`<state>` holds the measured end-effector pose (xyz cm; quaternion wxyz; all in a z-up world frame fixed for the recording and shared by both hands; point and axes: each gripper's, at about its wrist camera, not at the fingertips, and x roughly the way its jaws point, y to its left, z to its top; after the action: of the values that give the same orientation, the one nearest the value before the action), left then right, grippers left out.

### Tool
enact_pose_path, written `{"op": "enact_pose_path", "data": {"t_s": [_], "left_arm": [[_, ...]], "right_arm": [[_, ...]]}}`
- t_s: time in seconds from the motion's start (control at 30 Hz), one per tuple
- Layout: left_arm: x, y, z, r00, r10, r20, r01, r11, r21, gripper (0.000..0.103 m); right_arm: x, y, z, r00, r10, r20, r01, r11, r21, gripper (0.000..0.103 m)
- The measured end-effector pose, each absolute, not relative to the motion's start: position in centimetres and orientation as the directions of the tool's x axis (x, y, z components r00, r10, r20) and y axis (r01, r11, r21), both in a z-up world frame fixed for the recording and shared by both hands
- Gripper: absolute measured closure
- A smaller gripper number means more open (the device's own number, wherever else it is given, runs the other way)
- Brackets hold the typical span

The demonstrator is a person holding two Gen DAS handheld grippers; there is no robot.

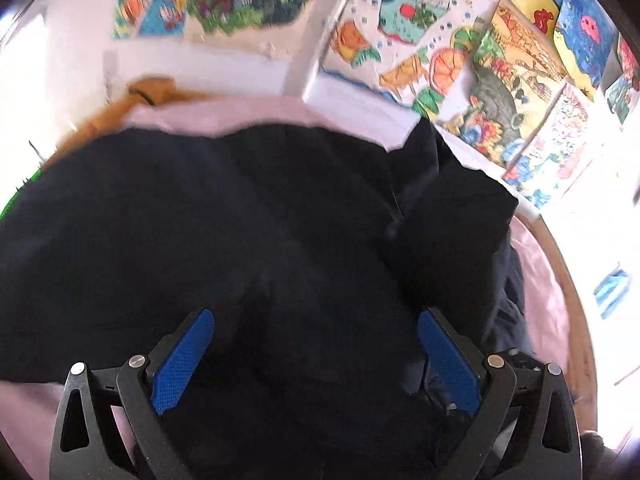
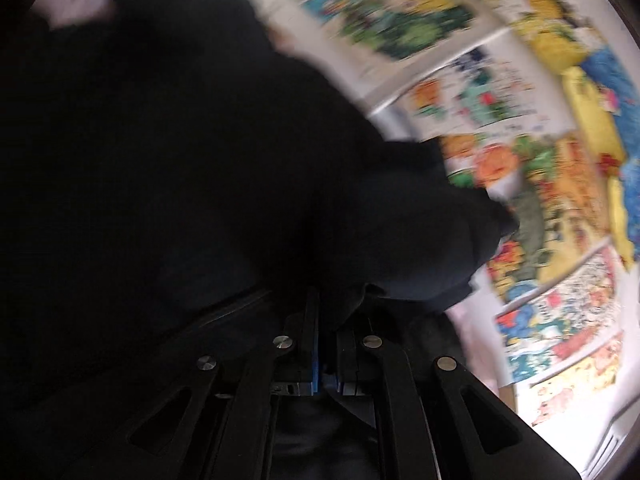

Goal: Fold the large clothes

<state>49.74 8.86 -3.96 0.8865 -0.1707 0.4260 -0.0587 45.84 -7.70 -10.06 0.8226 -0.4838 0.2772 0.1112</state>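
A dark garment (image 1: 240,240) lies bunched on pink bedding (image 1: 540,300), folding unfinished. Left gripper (image 1: 316,354) gapes wide, empty; right gripper (image 2: 328,312) pinches cloth toward twelve o'clock.

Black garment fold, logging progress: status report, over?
Left claw open above the black garment, nothing gripped. Right claw shut on the garment's dark fabric. Garment spread on pink sheet. Orange cloth at far edge, clear of the work.
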Motion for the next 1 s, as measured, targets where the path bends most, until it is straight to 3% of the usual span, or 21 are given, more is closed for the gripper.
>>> {"op": "enact_pose_path", "data": {"t_s": [0.17,0.2,0.33,0.4,0.5,0.57,0.67,0.8,0.97,1.0], "left_arm": [[51.1,8.3,-6.4,0.559,-0.484,-0.673,0.053,0.831,-0.553,0.0],[51.4,7.9,-6.3,0.552,-0.514,-0.657,0.071,0.814,-0.577,0.0],[51.8,6.2,-4.0,0.576,-0.544,-0.61,0.162,0.808,-0.567,0.0],[52.1,4.9,-1.9,0.6,-0.527,-0.603,0.215,0.831,-0.513,0.0],[52.4,0.8,1.8,0.643,-0.452,-0.618,0.303,0.892,-0.337,0.0],[53.3,-3.5,3.2,0.651,-0.344,-0.677,0.328,0.932,-0.158,0.0],[54.3,-8.3,3.7,0.641,-0.224,-0.734,0.337,0.942,0.007,0.0],[55.8,-13.4,2.9,0.64,-0.066,-0.765,0.263,0.955,0.138,0.0],[56.8,-12.5,1.5,0.683,0.114,-0.722,0.122,0.956,0.267,0.0],[57.1,-11.4,1.5,0.688,0.106,-0.718,0.108,0.963,0.246,0.007]], "right_arm": [[44.0,-7.4,-11.8,0.825,-0.101,-0.556,-0.457,0.459,-0.762,0.096],[43.7,-7.4,-11.7,0.823,-0.104,-0.559,-0.457,0.464,-0.759,0.091],[43.2,-7.6,-11.4,0.86,-0.114,-0.497,-0.414,0.413,-0.811,0.07],[42.8,-7.7,-11.7,0.881,-0.101,-0.463,-0.401,0.361,-0.842,0.069],[41.1,-6.7,-12.5,0.89,-0.096,-0.446,-0.398,0.315,-0.862,0.069],[41.0,-6.6,-12.4,0.89,-0.103,-0.444,-0.397,0.305,-0.866,0.069],[40.7,-6.2,-12.6,0.901,-0.111,-0.419,-0.379,0.268,-0.886,0.069],[40.4,-6.2,-12.7,0.903,-0.116,-0.414,-0.375,0.261,-0.89,0.069],[41.4,-6.4,-12.2,0.9,-0.12,-0.42,-0.377,0.27,-0.886,0.069],[41.3,-6.5,-12.2,0.899,-0.12,-0.422,-0.379,0.273,-0.884,0.068]]}}
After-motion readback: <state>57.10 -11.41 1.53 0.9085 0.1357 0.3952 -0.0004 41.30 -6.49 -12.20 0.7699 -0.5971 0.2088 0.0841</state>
